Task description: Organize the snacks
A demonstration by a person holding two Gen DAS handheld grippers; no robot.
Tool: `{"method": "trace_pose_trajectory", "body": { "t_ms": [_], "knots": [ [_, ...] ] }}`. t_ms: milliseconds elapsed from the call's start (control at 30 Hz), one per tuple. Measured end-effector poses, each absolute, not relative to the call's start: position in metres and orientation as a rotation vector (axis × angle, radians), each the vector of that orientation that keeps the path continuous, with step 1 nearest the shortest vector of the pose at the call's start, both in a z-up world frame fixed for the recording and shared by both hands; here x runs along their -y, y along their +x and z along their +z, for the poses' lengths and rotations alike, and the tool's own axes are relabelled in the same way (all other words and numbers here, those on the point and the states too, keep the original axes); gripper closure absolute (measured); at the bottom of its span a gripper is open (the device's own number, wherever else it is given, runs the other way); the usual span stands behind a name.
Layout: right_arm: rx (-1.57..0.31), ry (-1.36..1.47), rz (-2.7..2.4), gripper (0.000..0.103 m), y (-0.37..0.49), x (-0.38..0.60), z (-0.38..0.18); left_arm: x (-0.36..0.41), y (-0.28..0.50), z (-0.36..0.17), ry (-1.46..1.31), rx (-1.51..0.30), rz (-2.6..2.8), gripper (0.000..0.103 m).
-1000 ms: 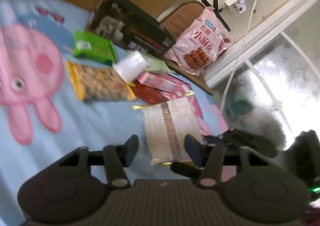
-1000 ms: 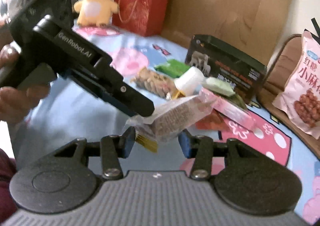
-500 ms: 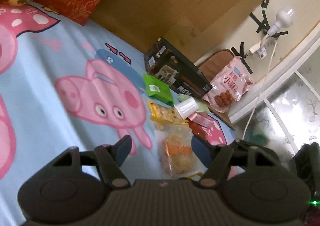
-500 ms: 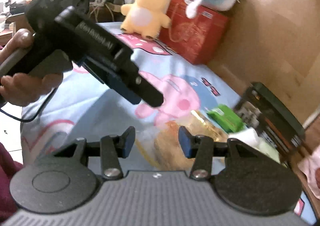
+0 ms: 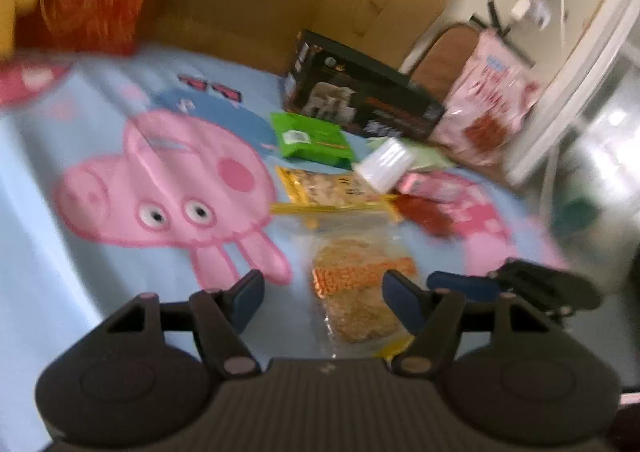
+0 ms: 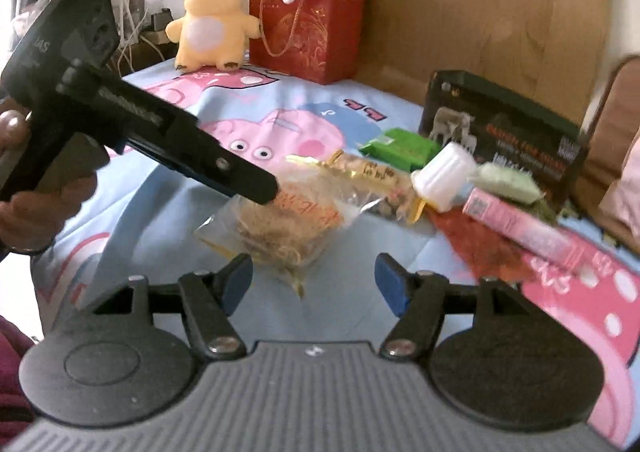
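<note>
A clear bag of brown snack with an orange label lies flat on the blue cartoon bedsheet. My left gripper straddles its near end, jaws opening, pads off it. In the right wrist view one left finger hovers over the bag's far end. My right gripper sits just short of the bag, jaws opening, nothing between them. Beyond lie a yellow nut bag, a green packet, a white cup, a pink box and a red packet.
A black box stands behind the snack pile against the wooden headboard. A large pink bag leans on a chair at the right. A yellow plush and a red gift bag stand at the back left.
The clear bag, held up in my right gripper a second ago, now lies on the sheet. Both grippers' jaws have widened. The left wrist view has swung across the bed.
</note>
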State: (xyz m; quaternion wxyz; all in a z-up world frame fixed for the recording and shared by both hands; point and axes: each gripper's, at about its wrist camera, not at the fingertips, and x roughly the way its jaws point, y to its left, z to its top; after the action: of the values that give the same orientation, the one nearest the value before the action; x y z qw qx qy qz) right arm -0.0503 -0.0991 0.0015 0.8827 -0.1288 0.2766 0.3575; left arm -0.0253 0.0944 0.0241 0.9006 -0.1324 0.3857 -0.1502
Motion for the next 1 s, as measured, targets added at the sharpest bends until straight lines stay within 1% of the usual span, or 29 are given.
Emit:
{"method": "trace_pose_trajectory", "body": {
  "t_ms": [67, 133, 200, 267, 367, 467, 667, 1000],
  "knots": [
    [-0.569, -0.246, 0.771, 0.031, -0.048, 0.094, -0.005, -0.084, -0.029, 0.027, -0.195, -0.774, -0.247, 0.029],
    [-0.568, -0.227, 0.793, 0.029, -0.045, 0.089, -0.012, -0.076, -0.032, 0.029, -0.160, -0.767, -0.211, 0.029],
    [-0.525, -0.233, 0.789, 0.026, -0.050, 0.085, -0.018, -0.073, -0.032, 0.031, -0.152, -0.768, -0.184, 0.028],
    [-0.510, -0.263, 0.795, 0.026, -0.052, 0.082, -0.017, -0.074, -0.032, 0.032, -0.155, -0.773, -0.167, 0.027],
    [-0.514, -0.224, 0.803, 0.026, -0.050, 0.089, -0.015, -0.070, -0.031, 0.033, -0.154, -0.780, -0.136, 0.025],
    [-0.519, -0.192, 0.798, 0.026, -0.049, 0.094, -0.014, -0.066, -0.031, 0.033, -0.149, -0.780, -0.116, 0.025],
    [-0.509, -0.223, 0.791, 0.026, -0.049, 0.092, -0.015, -0.062, -0.034, 0.036, -0.133, -0.781, -0.083, 0.025],
    [-0.511, -0.217, 0.795, 0.026, -0.048, 0.094, -0.015, -0.043, -0.038, 0.040, -0.012, -0.747, -0.039, 0.026]
  ]
}}
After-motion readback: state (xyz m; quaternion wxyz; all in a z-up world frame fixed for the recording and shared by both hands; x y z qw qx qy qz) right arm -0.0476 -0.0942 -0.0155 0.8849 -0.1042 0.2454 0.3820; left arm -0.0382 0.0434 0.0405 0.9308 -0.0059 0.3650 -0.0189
